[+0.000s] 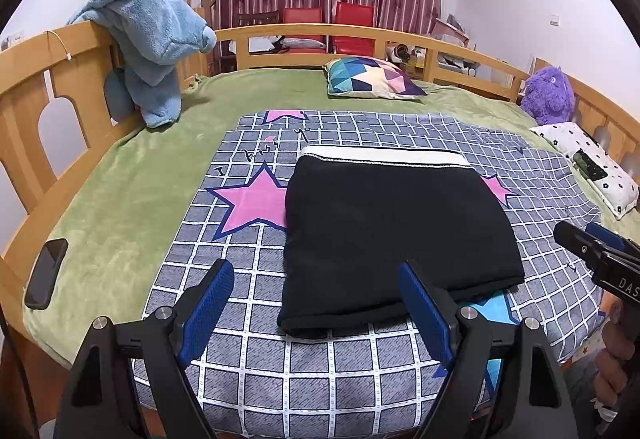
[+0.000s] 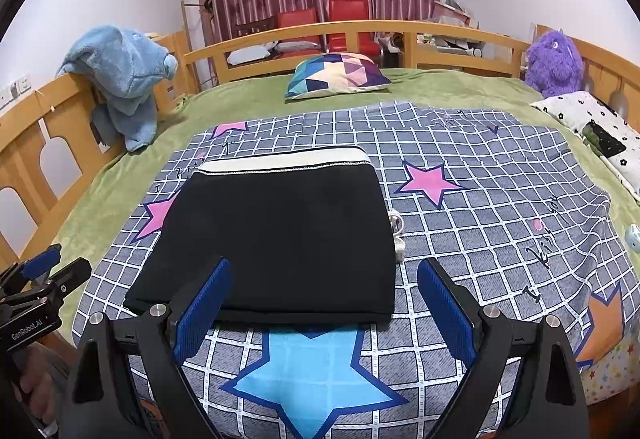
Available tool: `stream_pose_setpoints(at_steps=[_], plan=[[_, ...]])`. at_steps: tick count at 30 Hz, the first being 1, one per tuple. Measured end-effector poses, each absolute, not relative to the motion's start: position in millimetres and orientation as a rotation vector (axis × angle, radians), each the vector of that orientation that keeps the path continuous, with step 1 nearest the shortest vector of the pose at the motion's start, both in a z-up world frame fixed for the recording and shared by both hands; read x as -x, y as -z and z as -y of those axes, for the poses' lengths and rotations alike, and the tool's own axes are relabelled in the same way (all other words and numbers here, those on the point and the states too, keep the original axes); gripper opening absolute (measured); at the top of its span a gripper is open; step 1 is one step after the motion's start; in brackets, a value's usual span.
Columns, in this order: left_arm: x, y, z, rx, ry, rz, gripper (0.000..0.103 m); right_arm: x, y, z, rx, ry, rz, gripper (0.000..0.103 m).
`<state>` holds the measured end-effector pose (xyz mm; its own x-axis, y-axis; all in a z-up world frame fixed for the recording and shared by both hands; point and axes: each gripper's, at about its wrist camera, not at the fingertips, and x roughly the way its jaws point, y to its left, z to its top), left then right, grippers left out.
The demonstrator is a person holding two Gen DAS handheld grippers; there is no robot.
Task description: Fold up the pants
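**Spotter:** Your left gripper is nearest the lens, jaws spread wide with nothing between the blue pads. Its right-hand finger overlaps the near edge of the pants; I can't tell whether it touches the cloth.

**Checker:** And your right gripper?

**Spotter:** Released too, empty. Its left pad sits over the near edge of the same bundle, and its right pad hangs over the bare checked sheet, just past the bundle's near right corner.

**Checker:** Where do the pants lie on the bed?

**Spotter:** Roughly mid-sheet, toward your near edge, white waistband on the far side. They already look folded into a squarish stack, so you're likely at or close to the last fold.

**Checker:** How will they handle?

**Spotter:** Soft, light and limp, I'd judge; the knit will sag and the layers may slide apart if you pinch only the top one. If another fold is wanted, take both near corners, pinching through every layer. A white cord or tag pokes out at the right edge; mind it doesn't snag.
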<state>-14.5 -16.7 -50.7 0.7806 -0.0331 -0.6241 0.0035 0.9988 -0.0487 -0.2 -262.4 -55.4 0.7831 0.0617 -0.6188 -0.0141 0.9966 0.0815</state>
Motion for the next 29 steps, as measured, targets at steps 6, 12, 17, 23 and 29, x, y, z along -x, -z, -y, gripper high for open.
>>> stream_pose_setpoints(at_steps=[6, 12, 17, 23, 29], plan=[[14.8, 51.2, 17.1, 0.049, 0.027, -0.674, 0.083, -0.4, 56.7, 263.0, -0.078, -0.036, -0.676, 0.093], [14.0, 51.7, 17.4, 0.052, 0.030, -0.673, 0.083, -0.7, 58.2, 262.0, -0.072, -0.031, -0.683, 0.093], [13.0, 52.1, 18.9, 0.049, 0.033, -0.675, 0.083, 0.1, 58.6, 261.4, -0.065, -0.028, -0.685, 0.093], [11.6, 52.6, 19.4, 0.052, 0.035, -0.676, 0.083, 0.3, 59.6, 260.4, -0.057, -0.027, -0.689, 0.093], [11.2, 51.7, 19.3, 0.052, 0.034, -0.672, 0.083, 0.1, 59.5, 260.0, -0.058, -0.026, -0.689, 0.093]])
